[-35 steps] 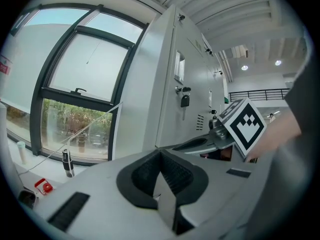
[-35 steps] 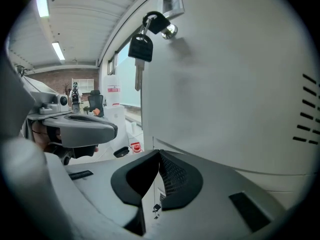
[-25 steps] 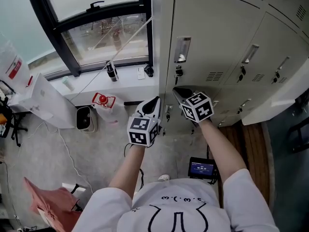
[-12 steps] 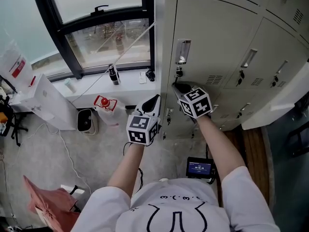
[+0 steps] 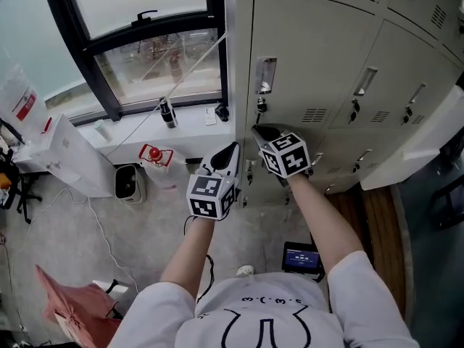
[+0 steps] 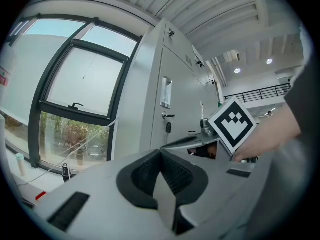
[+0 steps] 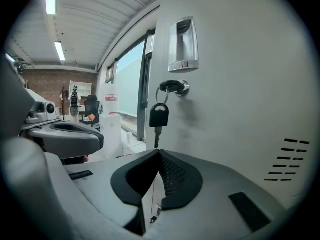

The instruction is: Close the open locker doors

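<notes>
A bank of pale grey lockers (image 5: pixel 319 56) fills the upper right of the head view. The leftmost door has a recessed metal handle (image 5: pixel 265 75) (image 7: pixel 181 44) and a black key (image 5: pixel 259 107) (image 7: pixel 158 116) hanging in its lock. My right gripper (image 5: pixel 257 130) (image 7: pixel 159 151) is shut and empty. Its tips are close to this door, just below the key; contact cannot be told. My left gripper (image 5: pixel 233 149) (image 6: pixel 161 151) is shut and empty. It sits left of the right one and points at the locker's left edge. At the far right an open locker door (image 5: pixel 413 147) sticks out.
A dark-framed window (image 5: pixel 145 42) with a sill and a small bottle (image 5: pixel 167 111) lies to the left. On the floor below are a white appliance (image 5: pixel 127 180), a red and white bag (image 5: pixel 154 153), a white box (image 5: pixel 65 154), cables and a small screen device (image 5: pixel 301 256).
Both grippers stay shut and nearly in place. The left one has edged slightly upward beside the locker; the right one holds below the key.
</notes>
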`<act>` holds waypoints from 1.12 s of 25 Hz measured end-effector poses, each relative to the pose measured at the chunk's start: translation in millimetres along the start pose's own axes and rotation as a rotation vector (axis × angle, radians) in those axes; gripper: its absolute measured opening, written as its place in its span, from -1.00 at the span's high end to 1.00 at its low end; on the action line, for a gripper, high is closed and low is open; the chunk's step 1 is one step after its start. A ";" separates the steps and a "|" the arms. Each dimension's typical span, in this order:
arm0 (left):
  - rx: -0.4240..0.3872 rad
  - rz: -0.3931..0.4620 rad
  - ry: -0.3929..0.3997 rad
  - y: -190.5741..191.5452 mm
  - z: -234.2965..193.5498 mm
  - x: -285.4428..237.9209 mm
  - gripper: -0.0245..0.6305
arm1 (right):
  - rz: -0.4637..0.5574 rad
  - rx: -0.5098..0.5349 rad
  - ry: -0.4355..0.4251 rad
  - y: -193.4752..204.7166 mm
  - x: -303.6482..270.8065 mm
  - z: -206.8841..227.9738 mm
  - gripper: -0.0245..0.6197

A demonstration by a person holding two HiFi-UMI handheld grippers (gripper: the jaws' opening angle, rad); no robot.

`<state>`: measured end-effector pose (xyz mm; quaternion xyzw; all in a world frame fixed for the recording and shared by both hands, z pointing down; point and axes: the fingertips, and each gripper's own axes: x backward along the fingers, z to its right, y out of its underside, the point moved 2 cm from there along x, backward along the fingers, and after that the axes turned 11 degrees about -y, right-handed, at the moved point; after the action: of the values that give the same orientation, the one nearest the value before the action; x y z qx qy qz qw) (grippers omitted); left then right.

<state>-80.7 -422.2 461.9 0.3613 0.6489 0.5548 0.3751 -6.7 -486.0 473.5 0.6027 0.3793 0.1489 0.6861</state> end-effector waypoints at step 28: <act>-0.120 0.210 0.021 -66.6 168.1 136.6 0.89 | 0.301 0.121 -0.102 -32.4 238.6 -121.9 0.89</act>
<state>2.5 -234.1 366.9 0.3983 0.5770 0.6325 0.3292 59.1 -248.6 363.5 0.6998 0.2577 0.1959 0.6368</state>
